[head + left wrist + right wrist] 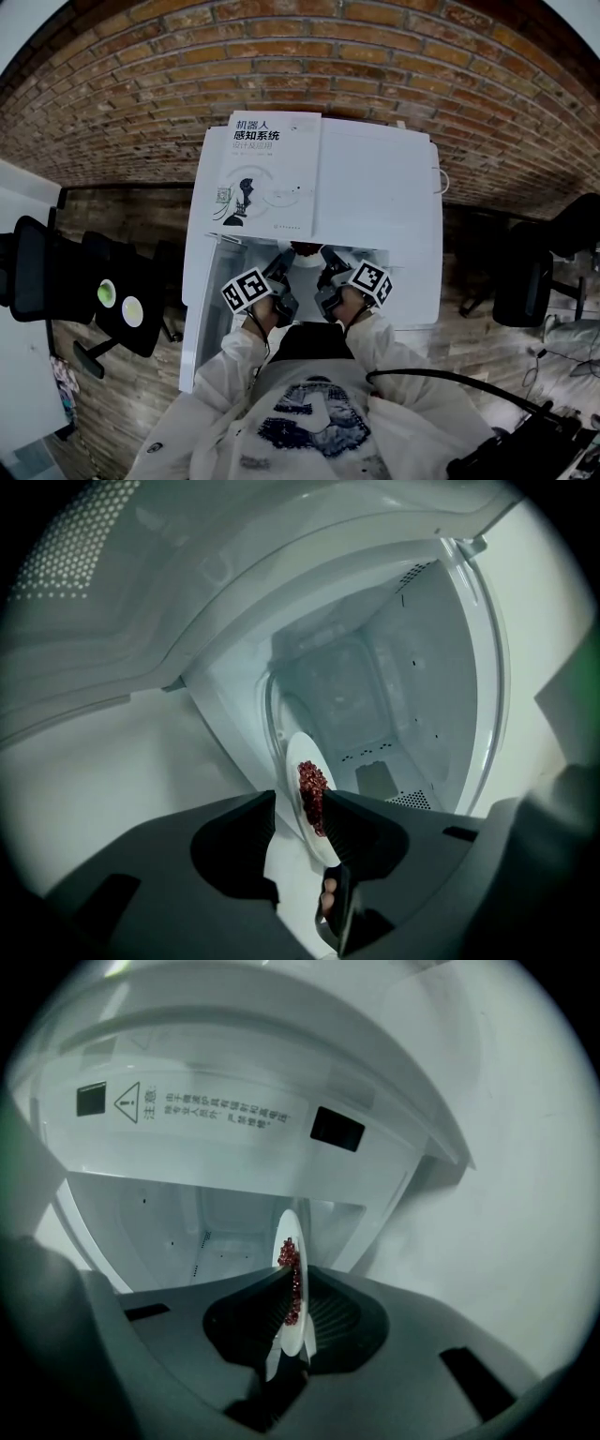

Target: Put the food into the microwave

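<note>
Plate [288, 1224] of red food [312, 789] is seen at the open mouth of the microwave [375, 197]. Right gripper [298, 1279] is clamped on its rim. Left gripper [299, 803] stands apart around the rim, not pressing. The plate is judged light, stiff, slick and breakable. It is best held by the rim and kept level.

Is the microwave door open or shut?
Open. The door is swung aside, and both gripper views look straight into the microwave, with the plate of red food at its mouth.

book [267, 173]: flat, cover up | brick wall [300, 66]: behind | black chair [37, 272]: left | wood floor [108, 394]
</note>
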`<state>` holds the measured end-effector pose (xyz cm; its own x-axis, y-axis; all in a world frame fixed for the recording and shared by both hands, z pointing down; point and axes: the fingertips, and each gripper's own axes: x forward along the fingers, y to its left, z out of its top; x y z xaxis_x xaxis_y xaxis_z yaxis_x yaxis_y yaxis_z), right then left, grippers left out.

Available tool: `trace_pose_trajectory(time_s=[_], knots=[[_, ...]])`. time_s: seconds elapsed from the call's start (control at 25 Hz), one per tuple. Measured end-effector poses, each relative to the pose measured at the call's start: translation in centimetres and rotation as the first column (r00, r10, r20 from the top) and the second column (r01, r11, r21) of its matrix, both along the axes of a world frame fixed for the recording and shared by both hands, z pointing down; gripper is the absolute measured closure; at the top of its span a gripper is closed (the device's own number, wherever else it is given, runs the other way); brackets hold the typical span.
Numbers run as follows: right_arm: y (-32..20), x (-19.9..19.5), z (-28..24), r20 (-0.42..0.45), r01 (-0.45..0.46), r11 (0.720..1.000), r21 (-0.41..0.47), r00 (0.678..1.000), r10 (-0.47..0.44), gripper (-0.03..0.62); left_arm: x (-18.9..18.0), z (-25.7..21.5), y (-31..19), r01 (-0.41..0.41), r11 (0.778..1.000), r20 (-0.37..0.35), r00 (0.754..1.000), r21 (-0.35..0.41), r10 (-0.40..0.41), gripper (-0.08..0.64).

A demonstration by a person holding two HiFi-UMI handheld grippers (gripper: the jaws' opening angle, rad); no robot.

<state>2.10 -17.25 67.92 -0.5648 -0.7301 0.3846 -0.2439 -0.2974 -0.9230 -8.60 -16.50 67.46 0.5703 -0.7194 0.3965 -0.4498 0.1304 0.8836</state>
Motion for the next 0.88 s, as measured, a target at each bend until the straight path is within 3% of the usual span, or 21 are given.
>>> trace_pose_trajectory(time_s=[0.48,0.76,0.88], knots=[[0.3,0.3,-0.3,0.026,-0.011,1.000,0.011,1.000,0.010,0.529,1.1,0.4,2.3,-0.013,0.999,-0.049,0.999,-0.037,0.011,0.417],[0.5,0.3,0.0,0.026,-0.005,1.000,0.004,1.000,0.005,0.529,1.6,0.1,2.2,-0.019,0.999,-0.070,0.997,-0.029,0.017,0.511],[0.8,0.1,-0.2,0.027,0.002,1.000,0.005,1.000,-0.003,0.529,1.4,0.1,2.1,-0.008,1.000,-0.083,0.997,-0.030,0.005,0.515]])
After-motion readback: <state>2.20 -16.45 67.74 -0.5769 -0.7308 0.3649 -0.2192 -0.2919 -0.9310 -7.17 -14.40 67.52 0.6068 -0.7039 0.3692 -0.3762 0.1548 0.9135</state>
